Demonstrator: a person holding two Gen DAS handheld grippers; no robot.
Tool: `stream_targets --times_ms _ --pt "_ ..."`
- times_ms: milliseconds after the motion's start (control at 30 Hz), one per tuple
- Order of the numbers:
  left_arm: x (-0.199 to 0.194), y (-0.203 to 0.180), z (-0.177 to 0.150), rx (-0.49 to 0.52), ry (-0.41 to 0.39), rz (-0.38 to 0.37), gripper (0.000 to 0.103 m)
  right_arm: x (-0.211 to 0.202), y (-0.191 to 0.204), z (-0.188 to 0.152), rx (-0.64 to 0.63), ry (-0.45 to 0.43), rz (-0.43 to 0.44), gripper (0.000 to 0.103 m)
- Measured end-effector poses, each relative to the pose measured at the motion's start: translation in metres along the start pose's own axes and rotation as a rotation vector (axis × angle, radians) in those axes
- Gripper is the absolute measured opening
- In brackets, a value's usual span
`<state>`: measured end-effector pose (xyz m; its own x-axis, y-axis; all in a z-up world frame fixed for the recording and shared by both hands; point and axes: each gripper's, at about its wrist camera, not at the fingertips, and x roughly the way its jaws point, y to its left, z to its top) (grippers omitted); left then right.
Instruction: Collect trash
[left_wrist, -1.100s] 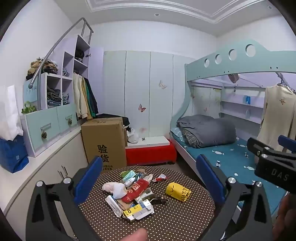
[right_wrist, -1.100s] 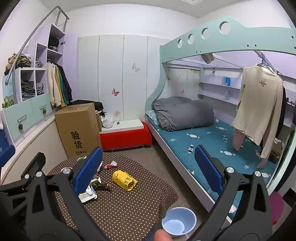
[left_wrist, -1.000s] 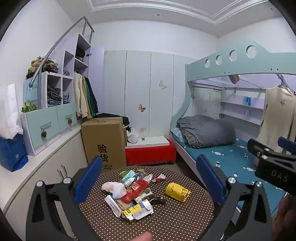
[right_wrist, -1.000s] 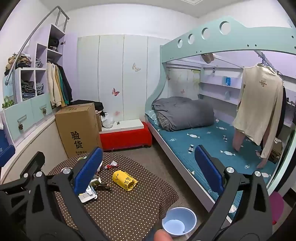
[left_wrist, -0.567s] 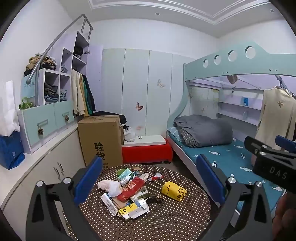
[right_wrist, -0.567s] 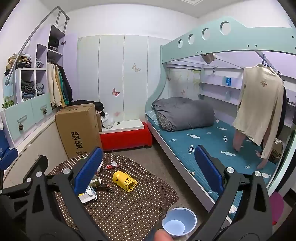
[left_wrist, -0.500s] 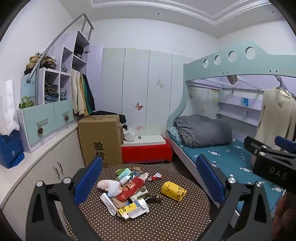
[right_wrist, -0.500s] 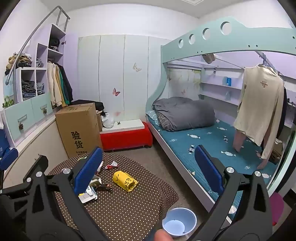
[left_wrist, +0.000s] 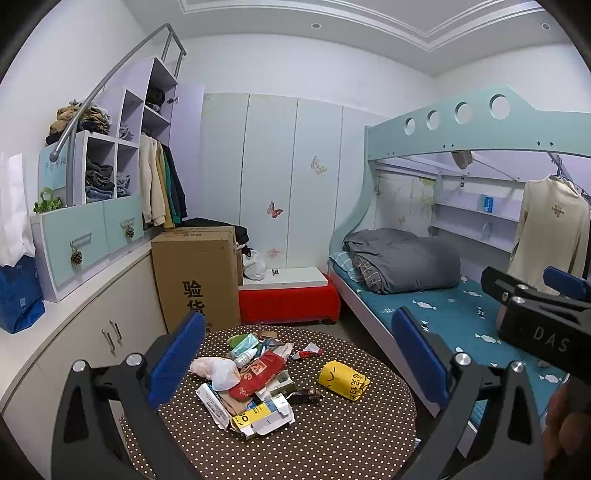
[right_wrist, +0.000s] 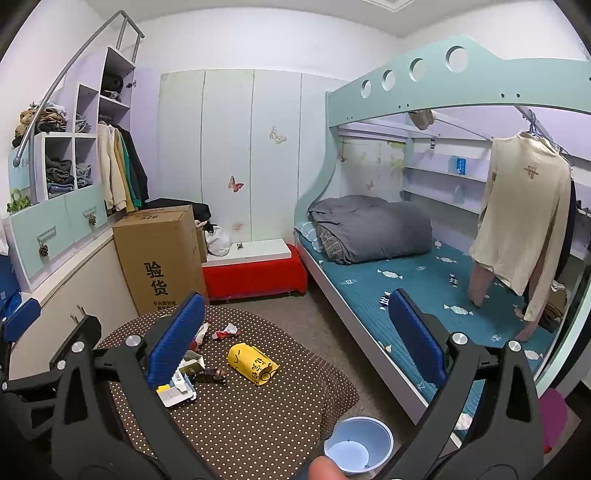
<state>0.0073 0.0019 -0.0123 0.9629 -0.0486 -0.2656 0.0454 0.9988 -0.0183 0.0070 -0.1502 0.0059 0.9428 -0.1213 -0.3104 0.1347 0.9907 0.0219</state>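
Note:
A pile of trash (left_wrist: 251, 380) lies on a round table with a brown dotted cloth (left_wrist: 332, 439): a white plastic bag (left_wrist: 216, 369), a red packet (left_wrist: 258, 373), a flattened carton (left_wrist: 262, 413) and a yellow packet (left_wrist: 343, 374). The yellow packet (right_wrist: 253, 363) also shows in the right wrist view. My left gripper (left_wrist: 299, 354) is open and empty above the near side of the table. My right gripper (right_wrist: 295, 336) is open and empty, right of the table. A small blue bin (right_wrist: 358, 443) stands on the floor by the table's right edge.
A tall cardboard box (left_wrist: 195, 277) and a red bench (left_wrist: 288, 302) stand behind the table. A bunk bed (left_wrist: 424, 306) runs along the right, with a grey duvet. Cabinets and shelves (left_wrist: 92, 229) line the left wall. The right gripper's body (left_wrist: 535, 321) shows at the left view's right edge.
The left gripper's view has shifted slightly, so the table and trash sit a little further left and lower. The right gripper has barely moved. Both stay open.

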Motion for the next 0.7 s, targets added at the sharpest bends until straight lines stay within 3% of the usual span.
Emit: stream_targets --times_ms 700 --pt "0.0004 0.0012 0.0017 -0.001 0.002 -0.001 0.099 0.0050 -0.0010 0.0007 -0.001 0.007 -0.005 0.097"
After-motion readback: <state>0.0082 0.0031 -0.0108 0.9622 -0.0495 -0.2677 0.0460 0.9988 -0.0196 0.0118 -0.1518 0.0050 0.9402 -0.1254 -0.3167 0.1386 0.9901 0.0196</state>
